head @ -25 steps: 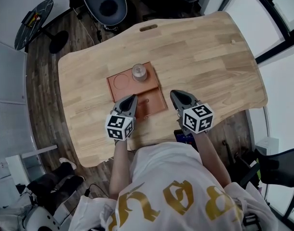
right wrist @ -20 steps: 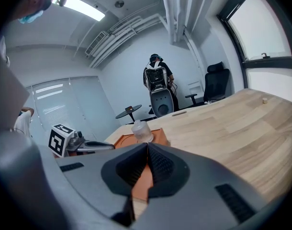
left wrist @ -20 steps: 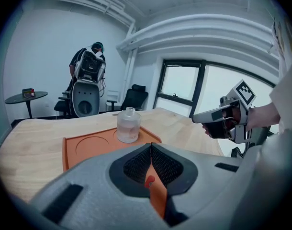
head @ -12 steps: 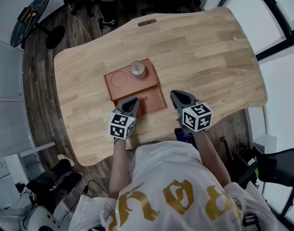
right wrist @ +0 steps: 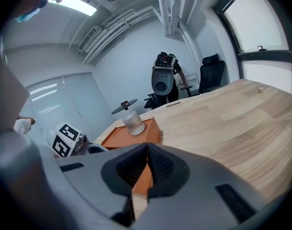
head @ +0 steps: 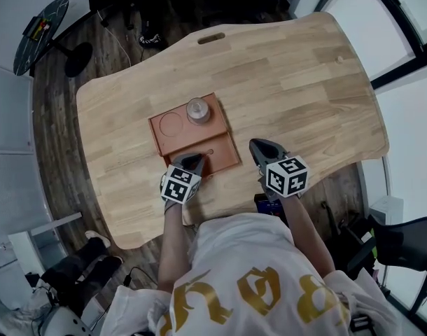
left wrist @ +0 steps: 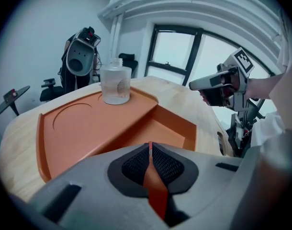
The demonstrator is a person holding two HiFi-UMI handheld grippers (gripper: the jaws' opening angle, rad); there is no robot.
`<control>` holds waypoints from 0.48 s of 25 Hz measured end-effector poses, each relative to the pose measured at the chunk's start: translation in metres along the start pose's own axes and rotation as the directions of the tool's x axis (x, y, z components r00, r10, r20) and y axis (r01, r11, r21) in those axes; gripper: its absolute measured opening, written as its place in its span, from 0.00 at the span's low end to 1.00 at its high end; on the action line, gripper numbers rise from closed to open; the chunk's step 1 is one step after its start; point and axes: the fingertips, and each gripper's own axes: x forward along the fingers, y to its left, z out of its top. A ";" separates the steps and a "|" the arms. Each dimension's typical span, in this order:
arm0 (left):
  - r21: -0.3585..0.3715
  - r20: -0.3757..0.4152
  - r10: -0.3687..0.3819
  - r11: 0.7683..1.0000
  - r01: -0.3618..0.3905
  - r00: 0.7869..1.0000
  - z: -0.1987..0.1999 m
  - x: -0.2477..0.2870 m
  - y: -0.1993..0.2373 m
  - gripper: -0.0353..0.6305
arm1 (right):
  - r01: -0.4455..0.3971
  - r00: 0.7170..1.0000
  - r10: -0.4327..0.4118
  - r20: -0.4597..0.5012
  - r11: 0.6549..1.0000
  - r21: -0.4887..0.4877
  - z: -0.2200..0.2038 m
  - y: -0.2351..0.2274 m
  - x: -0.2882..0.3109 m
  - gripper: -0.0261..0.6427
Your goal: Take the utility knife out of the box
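Note:
The box (head: pixel 173 140) is a flat orange-brown tray on the wooden table, with a raised far shelf and a sunken near compartment (left wrist: pixel 171 128). My left gripper (head: pixel 192 162) points steeply down over the near edge of that compartment. Its jaws are shut, with nothing between them (left wrist: pixel 150 145). I cannot make out the utility knife in any view, and the left gripper hides the near part of the compartment. My right gripper (head: pixel 260 148) hovers over bare table to the right of the box, also shut and empty (right wrist: pixel 147 146).
A small clear glass bottle (head: pixel 198 109) stands on the box's far shelf beside a round recess (head: pixel 171 124). The table (head: pixel 297 82) has a handle slot (head: pixel 211 38) at its far edge. Office chairs and a round stand are on the floor beyond.
My left gripper has dropped and tilted down towards the box's near compartment. The right gripper has sunk slightly and stays right of the box.

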 end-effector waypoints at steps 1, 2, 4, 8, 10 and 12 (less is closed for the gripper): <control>0.023 -0.018 0.002 1.000 -0.002 1.000 -0.002 0.003 0.000 0.07 | 0.004 1.000 -0.004 -0.004 1.000 0.001 -0.002 -0.003 0.000 0.06; 0.051 -0.039 0.006 0.999 -0.004 0.999 -0.003 0.007 0.000 0.07 | 0.008 1.000 -0.008 -0.008 1.000 0.001 -0.003 -0.005 0.001 0.06; 0.098 -0.079 0.007 0.995 0.001 0.997 -0.007 0.016 -0.001 0.07 | 0.013 1.000 -0.013 -0.015 1.000 0.002 -0.006 -0.010 0.001 0.06; 0.128 -0.105 -0.020 0.991 0.034 0.994 -0.008 0.025 -0.008 0.07 | 0.005 1.000 -0.004 -0.026 1.000 0.024 -0.011 -0.009 0.006 0.06; 0.148 -0.123 -0.013 0.989 0.031 0.992 -0.009 0.028 -0.006 0.07 | -0.003 1.000 0.004 -0.030 1.000 0.024 -0.011 -0.007 0.010 0.06; 0.165 -0.137 -0.005 0.986 0.028 0.991 -0.010 0.030 -0.004 0.08 | -0.008 0.999 0.009 -0.038 1.000 0.025 -0.012 -0.006 0.013 0.06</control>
